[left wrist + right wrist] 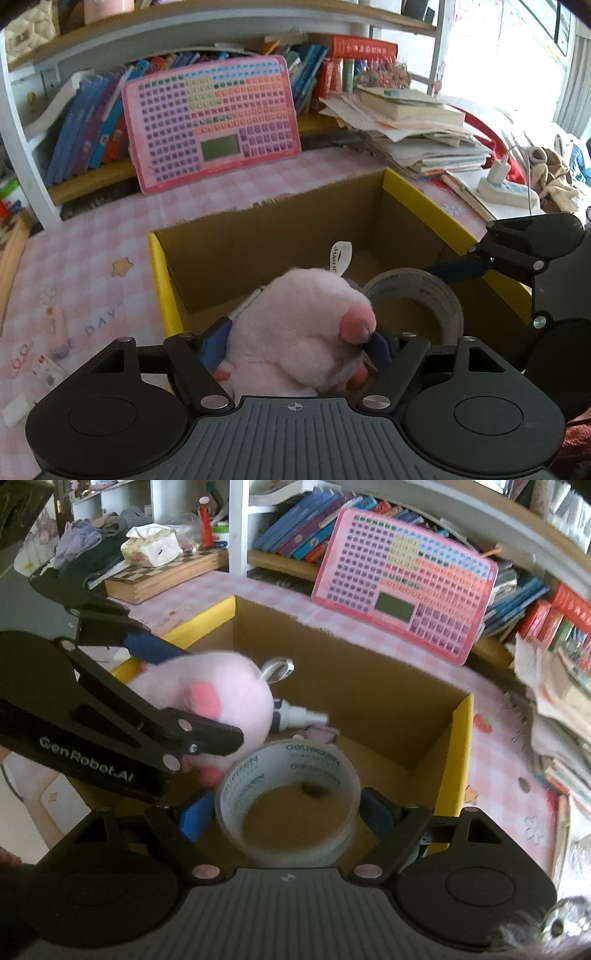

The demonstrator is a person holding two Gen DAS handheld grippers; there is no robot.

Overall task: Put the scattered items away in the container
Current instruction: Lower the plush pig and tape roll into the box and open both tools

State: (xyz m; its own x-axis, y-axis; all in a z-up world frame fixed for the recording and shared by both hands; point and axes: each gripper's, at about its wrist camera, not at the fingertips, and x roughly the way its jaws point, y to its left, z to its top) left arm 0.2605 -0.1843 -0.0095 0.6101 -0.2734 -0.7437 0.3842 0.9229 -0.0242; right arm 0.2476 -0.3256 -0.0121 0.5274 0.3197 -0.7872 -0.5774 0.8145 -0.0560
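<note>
Left wrist view: your left gripper has the pink plush between its blue pads, jaws fairly wide, and whether the pads press the fur cannot be told; the plush hangs over the near edge of the box. Right wrist view: your right gripper holds the tape roll across its width, pads touching both sides, over the box's open top, with a small spray bottle lying on the box floor beyond the plush.
</note>
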